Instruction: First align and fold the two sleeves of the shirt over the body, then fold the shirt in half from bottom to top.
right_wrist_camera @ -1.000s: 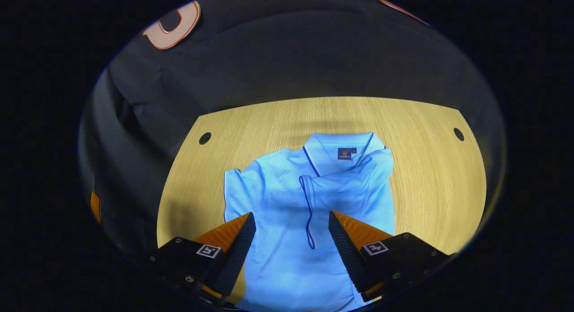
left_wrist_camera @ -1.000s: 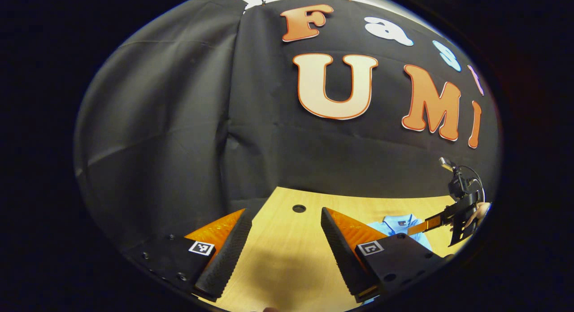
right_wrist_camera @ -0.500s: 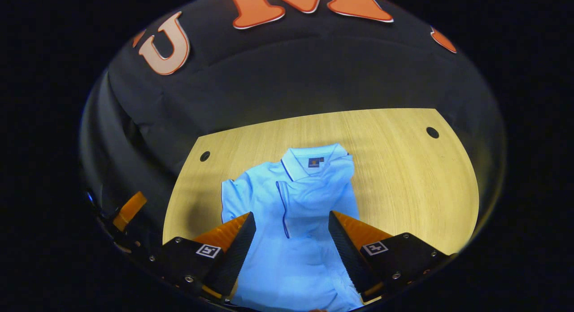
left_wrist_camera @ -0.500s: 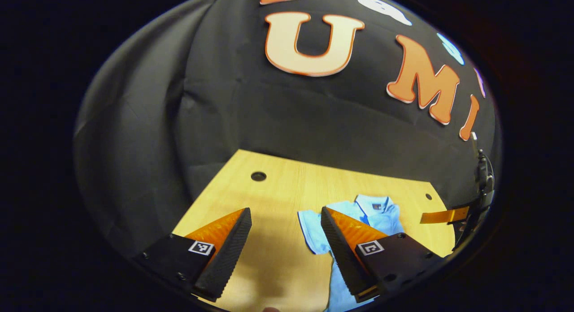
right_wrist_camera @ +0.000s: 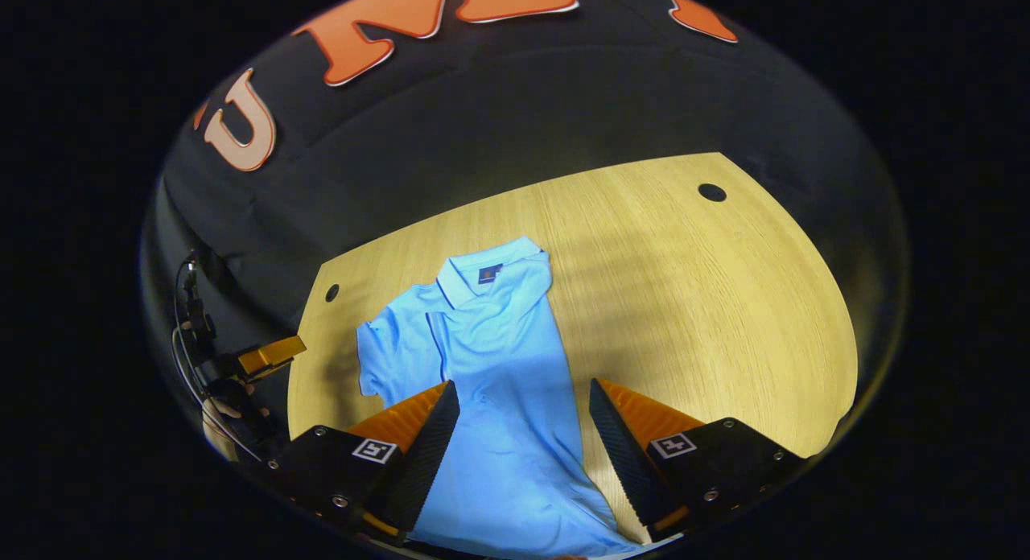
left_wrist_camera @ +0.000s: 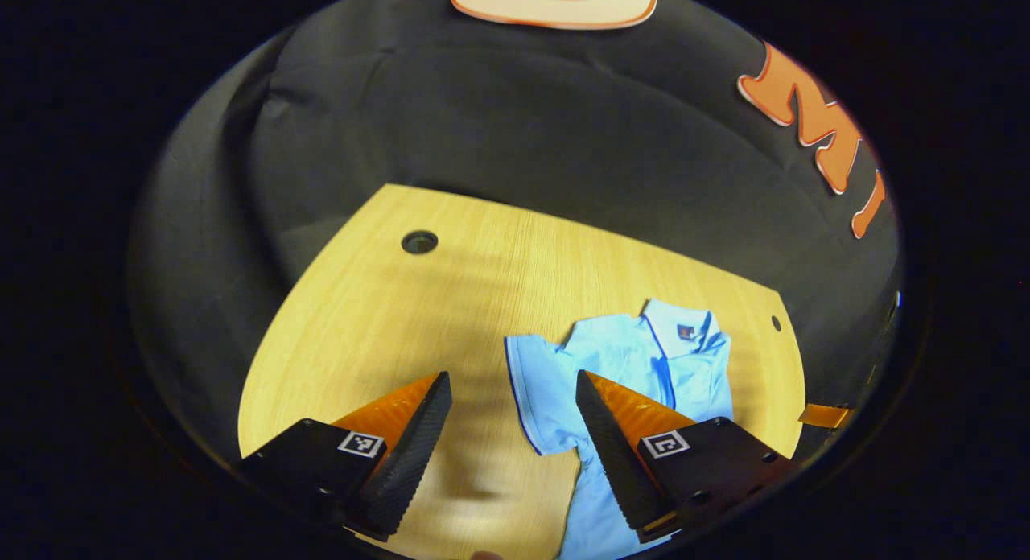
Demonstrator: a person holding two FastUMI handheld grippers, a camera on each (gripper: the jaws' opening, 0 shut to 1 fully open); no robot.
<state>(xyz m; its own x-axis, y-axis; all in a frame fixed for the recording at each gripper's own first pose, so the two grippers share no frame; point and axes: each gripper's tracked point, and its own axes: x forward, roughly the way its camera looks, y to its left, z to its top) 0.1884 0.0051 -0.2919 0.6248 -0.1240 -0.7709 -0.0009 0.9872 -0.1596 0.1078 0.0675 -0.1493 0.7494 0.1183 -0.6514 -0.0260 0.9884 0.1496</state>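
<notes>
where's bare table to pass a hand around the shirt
Bare wood lies between the shirt and the table edge with the cable hole, and also beyond the spread sleeve toward the other hole. Crowded only at the shirt itself.

A pale wooden table (left_wrist_camera: 418, 319) with visible grain fills the lower half of both views, with a round hole (left_wrist_camera: 419, 241) near each far corner. Wrinkled black cloth (left_wrist_camera: 499, 133) hangs as the wall behind it, with soft shadows across the tabletop.
</notes>
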